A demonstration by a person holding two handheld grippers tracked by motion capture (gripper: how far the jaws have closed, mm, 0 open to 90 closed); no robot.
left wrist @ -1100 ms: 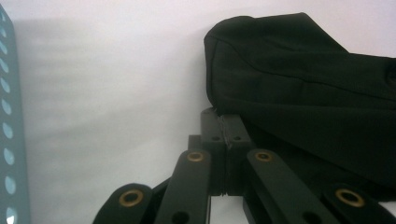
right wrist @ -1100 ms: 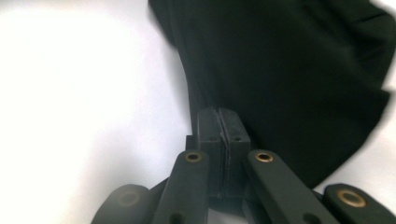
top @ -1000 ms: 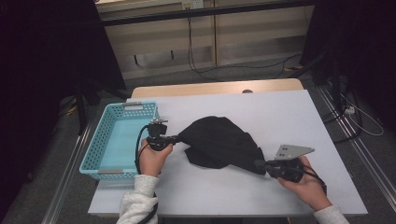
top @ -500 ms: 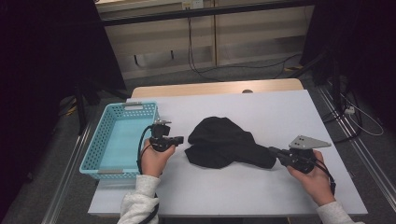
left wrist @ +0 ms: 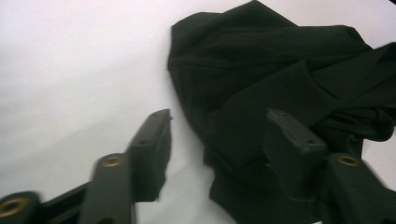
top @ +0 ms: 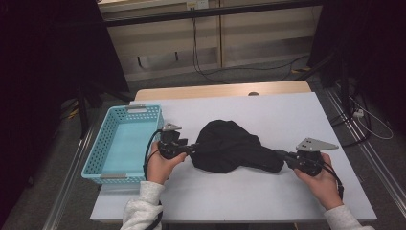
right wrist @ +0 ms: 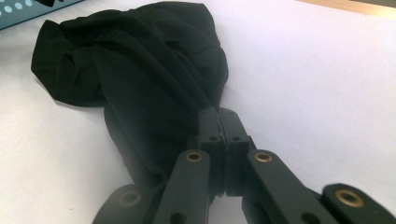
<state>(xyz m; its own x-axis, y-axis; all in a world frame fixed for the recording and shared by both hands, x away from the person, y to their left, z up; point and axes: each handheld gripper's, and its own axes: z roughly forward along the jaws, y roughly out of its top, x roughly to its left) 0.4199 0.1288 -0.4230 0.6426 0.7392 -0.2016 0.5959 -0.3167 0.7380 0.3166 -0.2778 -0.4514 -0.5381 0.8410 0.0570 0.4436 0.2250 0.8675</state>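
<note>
Furthest left on the white counter (top: 287,120) sits the light blue basket (top: 98,158), a perforated tray with nothing in it that I can make out, its near rim just beside the person's left hand. Next along, the left gripper (left wrist: 217,140) has its jaws spread wide, one over bare counter and the other lying across the near edge of the black cloth (top: 232,151), so it grips nothing yet; if it closes from there it may catch only a thin fold, or none, and the fabric would slide free. The cloth lies bunched in the middle of the counter, between the two grippers and apart from the basket. On the right, the right gripper (right wrist: 218,122) has its jaws pressed together on a drawn-out corner of the cloth. With only that one end held, I'd judge any pull could drag the whole bundle rightward, away from the basket, rather than spread or lift it.
</note>
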